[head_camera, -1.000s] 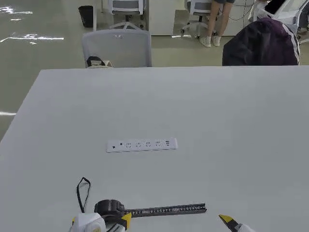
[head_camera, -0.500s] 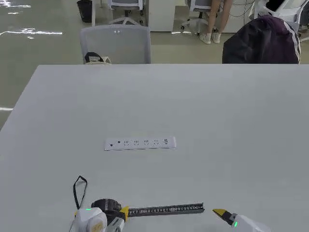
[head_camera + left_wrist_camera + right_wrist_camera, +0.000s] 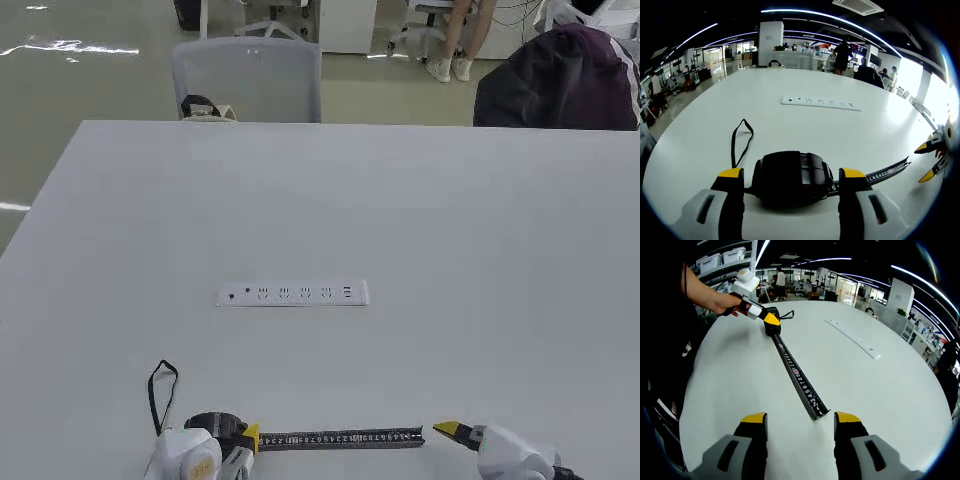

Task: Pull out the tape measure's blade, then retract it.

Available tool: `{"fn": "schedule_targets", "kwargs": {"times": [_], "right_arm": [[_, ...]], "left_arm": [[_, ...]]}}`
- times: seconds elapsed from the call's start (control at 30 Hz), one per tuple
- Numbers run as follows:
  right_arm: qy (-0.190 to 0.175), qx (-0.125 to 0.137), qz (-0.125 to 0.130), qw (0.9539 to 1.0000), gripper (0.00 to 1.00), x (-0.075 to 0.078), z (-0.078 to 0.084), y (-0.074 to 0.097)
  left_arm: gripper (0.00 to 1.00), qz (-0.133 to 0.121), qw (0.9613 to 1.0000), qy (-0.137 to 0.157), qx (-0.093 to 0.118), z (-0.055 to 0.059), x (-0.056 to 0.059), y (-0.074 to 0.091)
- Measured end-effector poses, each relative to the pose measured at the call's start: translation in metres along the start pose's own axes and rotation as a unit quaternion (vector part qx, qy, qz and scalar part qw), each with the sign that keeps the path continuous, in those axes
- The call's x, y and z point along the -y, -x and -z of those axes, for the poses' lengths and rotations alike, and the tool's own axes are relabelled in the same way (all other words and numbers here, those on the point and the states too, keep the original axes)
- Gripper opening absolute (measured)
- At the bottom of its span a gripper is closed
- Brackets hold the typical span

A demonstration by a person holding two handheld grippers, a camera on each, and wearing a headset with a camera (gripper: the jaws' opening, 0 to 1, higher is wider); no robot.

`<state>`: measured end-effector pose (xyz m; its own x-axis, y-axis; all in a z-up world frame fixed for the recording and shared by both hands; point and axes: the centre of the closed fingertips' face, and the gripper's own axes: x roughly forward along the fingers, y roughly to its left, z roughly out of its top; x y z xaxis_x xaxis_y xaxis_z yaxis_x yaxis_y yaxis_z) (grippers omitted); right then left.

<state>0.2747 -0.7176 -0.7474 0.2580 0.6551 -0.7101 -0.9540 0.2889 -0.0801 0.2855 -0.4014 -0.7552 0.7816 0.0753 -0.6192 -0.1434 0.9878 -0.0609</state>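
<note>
Closed in on the tip of the blade with the right gripper since a second ago, fingers spread wide and gripping nothing (tip lying just ahead of the gap between them, flat on the table). Pinching the tape measure by its black case between the fingers of the left gripper, with the strap trailing ahead of the left fingertip and the blade running off past the right one.
</note>
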Motion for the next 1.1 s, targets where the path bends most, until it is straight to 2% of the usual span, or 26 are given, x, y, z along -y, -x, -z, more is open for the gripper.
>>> {"fn": "schedule_targets", "kwargs": {"times": [0.1,0.17,0.33,0.4,0.43,0.7,0.77,0.87,0.97,1.1], "right_arm": [[0.003,-0.003,-0.011,0.9999,0.49,0.008,0.002,-0.002],[0.017,-0.007,-0.020,0.9996,0.46,0.012,0.003,-0.004],[0.036,-0.009,-0.048,0.9982,0.36,0.017,0.006,-0.011],[0.048,-0.018,-0.065,0.9966,0.34,0.016,0.009,-0.014],[0.052,-0.023,-0.065,0.9963,0.33,0.019,0.012,-0.016],[0.048,-0.027,-0.098,0.9936,0.30,0.025,0.018,-0.026],[0.050,-0.028,-0.103,0.9930,0.28,0.025,0.018,-0.028],[0.042,-0.019,-0.110,0.9928,0.25,0.025,0.015,-0.031],[0.048,-0.022,-0.118,0.9917,0.22,0.022,0.017,-0.034],[0.046,-0.023,-0.113,0.9923,0.14,0.024,0.016,-0.036]], "left_arm": [[0.72,-0.002,1.0000,0.005,-0.003,0.001,0.000,0.000],[0.67,0.002,0.9999,0.008,-0.008,0.004,0.000,-0.002],[0.67,-0.001,0.9999,0.004,-0.012,0.006,0.002,-0.001],[0.67,-0.003,0.9999,0.003,-0.014,0.008,0.003,-0.001],[0.67,-0.003,0.9999,0.003,-0.015,0.008,0.003,-0.001],[0.67,-0.011,0.9999,0.000,0.001,0.002,0.001,-0.004],[0.67,-0.012,0.9999,0.001,0.001,0.000,0.004,-0.002],[0.67,-0.013,0.9999,0.000,-0.001,0.000,0.003,-0.003],[0.67,-0.012,0.9999,0.000,0.000,0.000,0.003,-0.002],[0.66,-0.010,1.0000,-0.001,0.000,0.001,0.002,-0.002]]}}
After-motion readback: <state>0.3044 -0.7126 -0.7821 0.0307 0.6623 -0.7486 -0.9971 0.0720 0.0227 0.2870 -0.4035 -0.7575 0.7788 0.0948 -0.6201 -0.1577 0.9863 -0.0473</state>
